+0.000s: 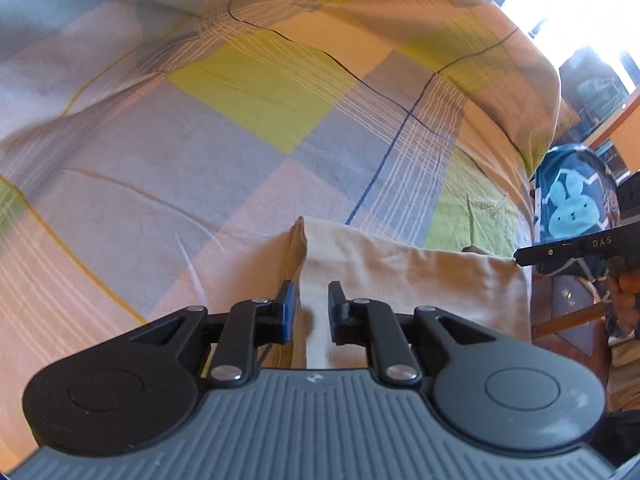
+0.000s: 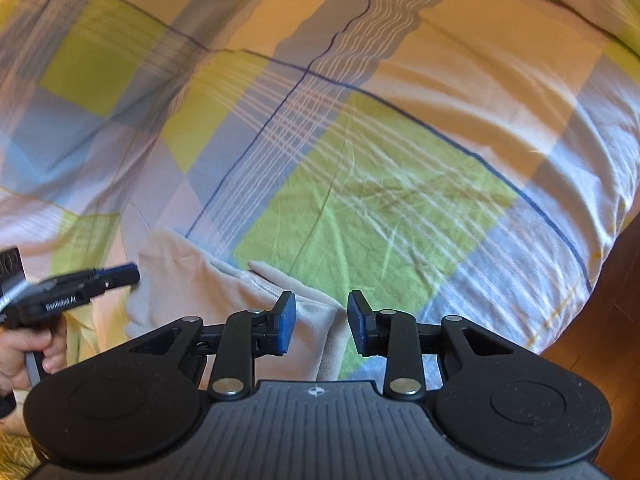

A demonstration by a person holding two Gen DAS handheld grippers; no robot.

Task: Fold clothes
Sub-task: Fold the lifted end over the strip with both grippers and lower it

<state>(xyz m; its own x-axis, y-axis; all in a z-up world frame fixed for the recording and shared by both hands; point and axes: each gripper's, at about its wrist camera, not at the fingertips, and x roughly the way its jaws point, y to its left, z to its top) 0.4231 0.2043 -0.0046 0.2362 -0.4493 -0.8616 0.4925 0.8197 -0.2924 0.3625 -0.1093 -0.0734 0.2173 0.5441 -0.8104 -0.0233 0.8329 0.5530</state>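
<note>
- cream/beige soft cotton garment [image 1: 404, 280], already partly folded, lies near edge of the bed, on the checked bedsheet w/ yellow-green, orange, grey-blue squares [image 1: 248, 92].
- left black two-finger gripper w/ blue pads [image 1: 311, 308]: jaws narrow but w/ a gap, nothing pinched; it hangs over the garment's left folded edge, cloth shows between the pads. touching or just above: can't tell.
- right black two-finger gripper w/ blue pads [image 2: 321, 322]: jaws a bit wider, empty; sits over the garment's right corner [image 2: 320, 316].
- person's hand [image 2: 24, 356] holds the left tool's handle, seen in right view.
- judgement: step = take both near corners for next fold, or press the fold flat. unsure which.
- to do it well: drop each tool so one pad slips under all layers at the corner, close fully, lift both together, keep edge taut btwn grippers, carry over level.
- risk: grabbing top layer only → fold opens; catching bedsheet too.
</note>
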